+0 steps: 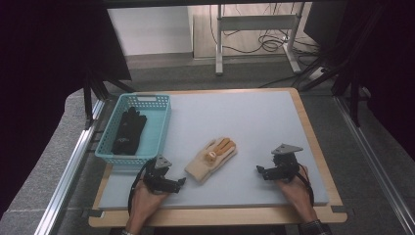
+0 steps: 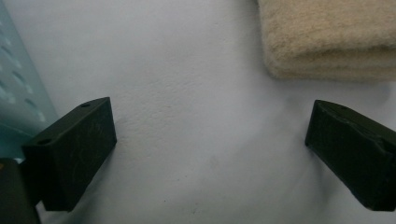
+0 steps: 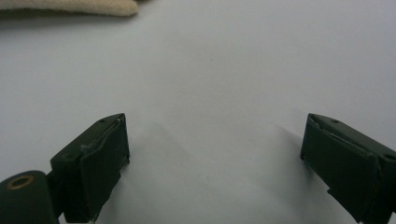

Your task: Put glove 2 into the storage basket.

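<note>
A cream glove [image 1: 211,159] with orange-tan fingers lies flat on the pale blue-grey table mat [image 1: 254,122], and everything else is placed from it. The left gripper [image 1: 182,181] rests on the mat just beside the glove's cuff, on the near left, its jaws spread wide with nothing between them; in the left gripper view the cuff's folded edge [image 2: 327,42] sits just beyond the jaw tips, apart from them. The right gripper [image 1: 258,169] rests well apart from the glove on the right, its jaws also spread wide and empty, pointing back toward the glove, whose edge [image 3: 70,7] shows far off in the right gripper view. Bare mat lies between each gripper and the glove, with nothing in the way. To the glove's left, near the left gripper, stands a turquoise basket [image 1: 157,128] with a black glove [image 1: 128,132] lying inside it.
</note>
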Demonstrator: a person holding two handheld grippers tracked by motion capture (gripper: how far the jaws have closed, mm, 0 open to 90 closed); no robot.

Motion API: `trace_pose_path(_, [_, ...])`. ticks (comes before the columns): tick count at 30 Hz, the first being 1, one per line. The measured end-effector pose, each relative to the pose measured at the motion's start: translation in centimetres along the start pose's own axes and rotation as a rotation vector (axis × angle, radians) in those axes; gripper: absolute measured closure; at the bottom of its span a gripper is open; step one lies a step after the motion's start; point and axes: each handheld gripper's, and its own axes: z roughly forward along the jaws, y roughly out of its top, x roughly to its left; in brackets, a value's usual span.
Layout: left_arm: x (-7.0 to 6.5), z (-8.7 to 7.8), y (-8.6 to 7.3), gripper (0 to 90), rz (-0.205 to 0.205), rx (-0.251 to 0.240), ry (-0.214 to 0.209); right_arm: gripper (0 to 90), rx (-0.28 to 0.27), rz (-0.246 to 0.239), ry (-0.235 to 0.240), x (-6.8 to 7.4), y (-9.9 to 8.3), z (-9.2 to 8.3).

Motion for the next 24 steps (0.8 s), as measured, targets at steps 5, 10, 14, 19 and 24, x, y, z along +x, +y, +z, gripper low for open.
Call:
trace_pose_path(5, [-0.2,-0.3,0.6,4.0,-0.004,0.004,-0.039,7.5,0.000,0.000,-0.001,0.0,0.0,0.0])
trace_pose_path(10, [-0.6,-1.1,2.0,4.0,0.004,-0.009,-0.068,7.5,0.000,0.002,-0.001,0.0,0.0,0.0])
trace_pose_path(14, [-1.2,-0.9,3.7,4.8,0.010,0.003,-0.125,7.5,0.000,0.001,-0.001,0.0,0.0,0.0])
trace_pose_path(19, [-2.6,-0.1,5.8,4.3,0.053,0.008,-0.132,7.5,-0.001,0.002,-0.001,0.0,0.0,0.0])
trace_pose_path(24, [-3.4,1.4,7.8,4.5,0.079,0.033,-0.140,7.5,-0.001,0.003,0.000,0.0,0.0,0.0])
